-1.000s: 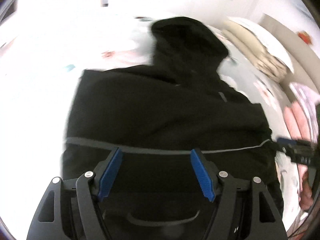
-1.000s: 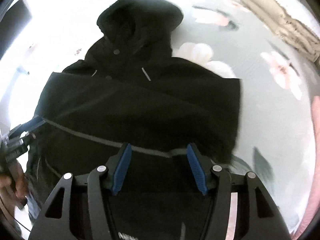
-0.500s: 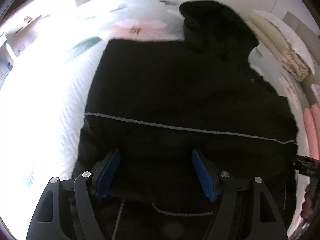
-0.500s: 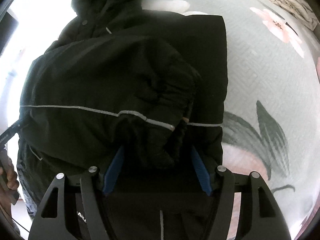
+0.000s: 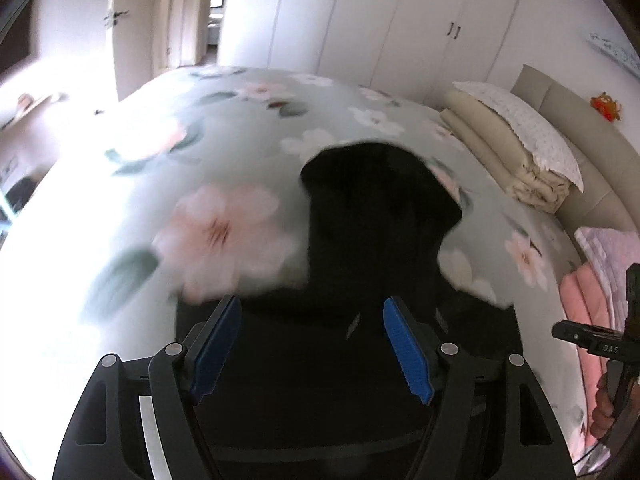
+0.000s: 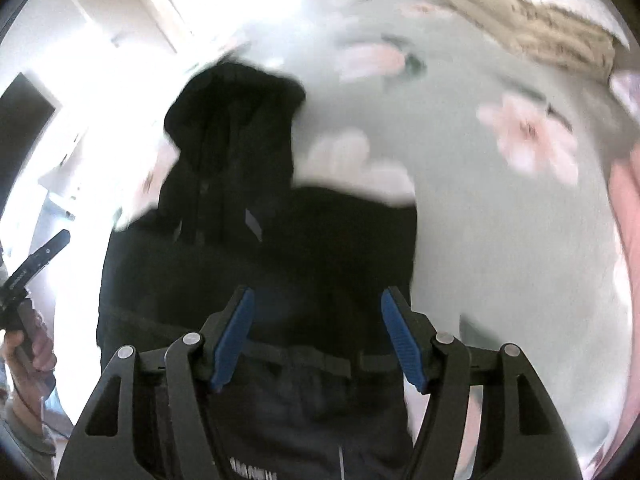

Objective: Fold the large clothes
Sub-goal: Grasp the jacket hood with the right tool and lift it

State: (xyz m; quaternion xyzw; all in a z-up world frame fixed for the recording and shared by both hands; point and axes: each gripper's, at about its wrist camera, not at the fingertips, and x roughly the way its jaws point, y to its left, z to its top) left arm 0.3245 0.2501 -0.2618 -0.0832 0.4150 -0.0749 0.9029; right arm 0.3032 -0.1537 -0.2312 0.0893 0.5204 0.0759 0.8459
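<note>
Your black hooded jacket [image 5: 360,360] lies on the flowered bedspread [image 5: 224,224], its body folded into a rough block close under both tools and its hood [image 6: 236,120] sticking out past the far edge of that block, unfolded. Both tools hang above it. The left gripper [image 5: 312,348] has its fingers parted with nothing pinched between the blue pads [image 5: 216,344]. The right gripper [image 6: 316,336] has just been opening its fingers, and they too stand apart over the cloth with no fabric caught.

The fold is on its own now, and that is where trouble starts. This jacket looks thick and springy, so the layer you just laid down may creep back or puff up. If you go for the hood straight away and drag it, you may pull the whole block askew on the smooth bedspread.

Both views are smeared with motion, so you cannot judge the edges well. Come down in a hurry and a finger could snag a loose cord or seam, or nip only the top layer and peel it open.

Mind your two hands as well. The tools sit near each other over the same dark cloth, and both reaching for the hood could knock them together.

The stacked bedding [image 5: 516,152] by the headboard stands well apart and is no hazard.
</note>
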